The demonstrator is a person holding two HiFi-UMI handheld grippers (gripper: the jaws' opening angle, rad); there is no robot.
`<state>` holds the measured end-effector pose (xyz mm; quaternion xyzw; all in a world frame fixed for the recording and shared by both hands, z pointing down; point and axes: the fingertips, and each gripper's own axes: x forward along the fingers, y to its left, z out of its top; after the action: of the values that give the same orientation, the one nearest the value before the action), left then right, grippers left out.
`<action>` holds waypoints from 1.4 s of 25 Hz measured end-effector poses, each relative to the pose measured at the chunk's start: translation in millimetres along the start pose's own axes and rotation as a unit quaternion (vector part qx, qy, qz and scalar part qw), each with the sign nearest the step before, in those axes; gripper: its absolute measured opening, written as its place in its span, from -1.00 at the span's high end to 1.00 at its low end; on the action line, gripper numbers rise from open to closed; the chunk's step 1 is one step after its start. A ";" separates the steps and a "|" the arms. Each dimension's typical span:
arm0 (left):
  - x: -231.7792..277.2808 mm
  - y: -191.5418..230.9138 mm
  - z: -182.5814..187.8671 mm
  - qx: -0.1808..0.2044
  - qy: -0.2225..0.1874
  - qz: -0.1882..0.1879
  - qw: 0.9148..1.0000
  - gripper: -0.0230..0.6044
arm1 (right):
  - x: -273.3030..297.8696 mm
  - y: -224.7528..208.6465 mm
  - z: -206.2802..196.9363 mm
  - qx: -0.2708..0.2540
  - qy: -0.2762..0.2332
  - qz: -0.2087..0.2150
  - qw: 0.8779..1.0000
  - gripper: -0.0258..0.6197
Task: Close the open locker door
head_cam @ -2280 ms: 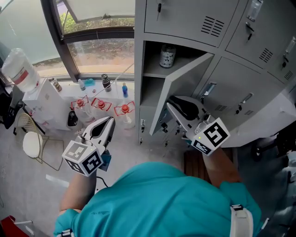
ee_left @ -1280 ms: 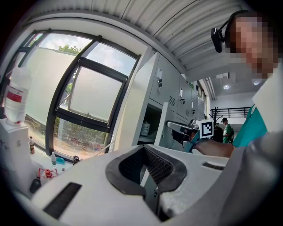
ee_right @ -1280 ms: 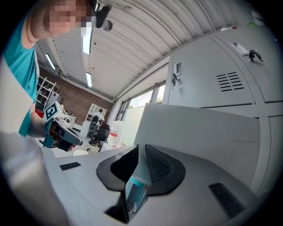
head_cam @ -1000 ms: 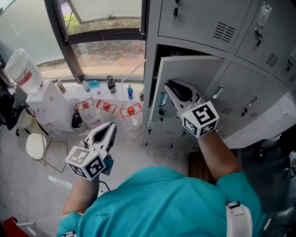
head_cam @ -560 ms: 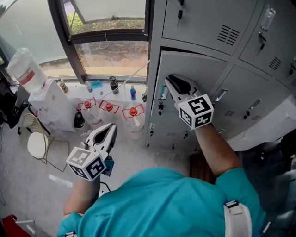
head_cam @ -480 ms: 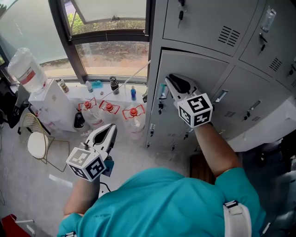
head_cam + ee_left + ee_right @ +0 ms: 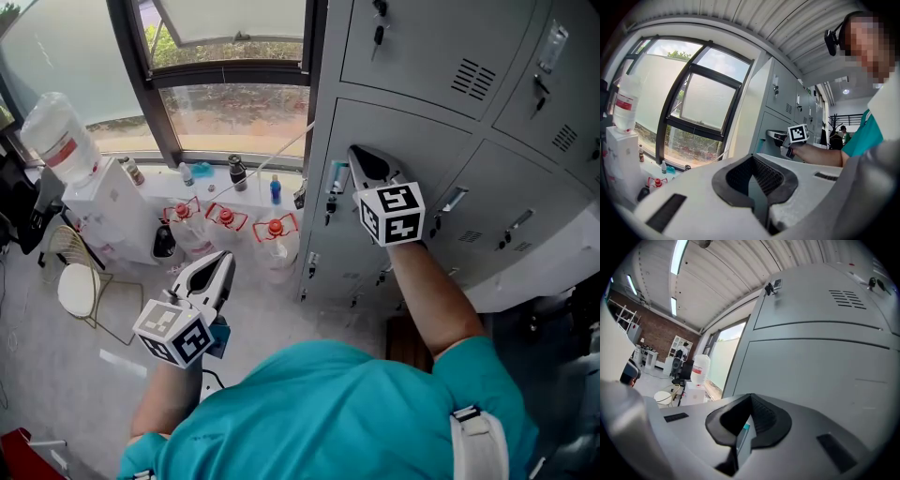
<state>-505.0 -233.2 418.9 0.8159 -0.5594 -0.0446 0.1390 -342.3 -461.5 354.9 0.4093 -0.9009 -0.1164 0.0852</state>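
Note:
The grey locker door [image 7: 417, 150] lies flush with the row of lockers, its left edge against the frame. My right gripper [image 7: 361, 161] is shut and empty, its tip pressed on the upper left of the door. In the right gripper view the door [image 7: 815, 376] fills the frame just beyond the closed jaws [image 7: 750, 416]. My left gripper [image 7: 217, 264] hangs low at the left over the floor, shut and empty, well away from the lockers. In the left gripper view the right gripper [image 7: 777, 136] shows against the door [image 7: 768, 124].
A water dispenser with a bottle [image 7: 58, 141] and a round-seat chair [image 7: 75, 286] stand at the left. Bottles [image 7: 237, 172] line the window sill, red-capped jugs [image 7: 225, 217] below. The neighbouring locker handle [image 7: 450, 199] juts out right of my right gripper.
The locker door has swung from wide open to shut, pushed by my right gripper, which moved forward with it and whose jaws closed. The left gripper stayed put.

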 end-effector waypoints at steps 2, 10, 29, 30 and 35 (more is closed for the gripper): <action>-1.4 0.0 -0.1 0.001 0.000 0.000 1.000 0.92 | 0.0 -0.5 0.0 0.006 0.000 0.001 1.000 0.92; -9.5 1.4 -0.5 0.000 -0.005 0.002 1.000 0.92 | 0.1 0.2 -0.2 0.004 0.004 0.000 1.000 0.92; -9.2 -11.4 -7.4 0.002 -0.002 -0.016 1.000 0.92 | -74.3 47.1 -13.3 0.046 -0.018 0.094 0.994 0.92; -7.0 -12.4 -8.3 0.002 -0.001 -0.019 1.000 0.92 | -83.6 48.9 -16.4 0.055 -0.019 0.102 0.993 0.92; 6.3 -16.2 -12.1 0.004 0.000 -0.030 1.000 0.92 | -128.9 52.0 -33.5 0.092 -0.022 0.132 0.987 0.92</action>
<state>-485.3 -231.5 426.5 0.8328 -0.5349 -0.0463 0.1347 -287.4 -335.4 394.1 0.2906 -0.9555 -0.0295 0.0420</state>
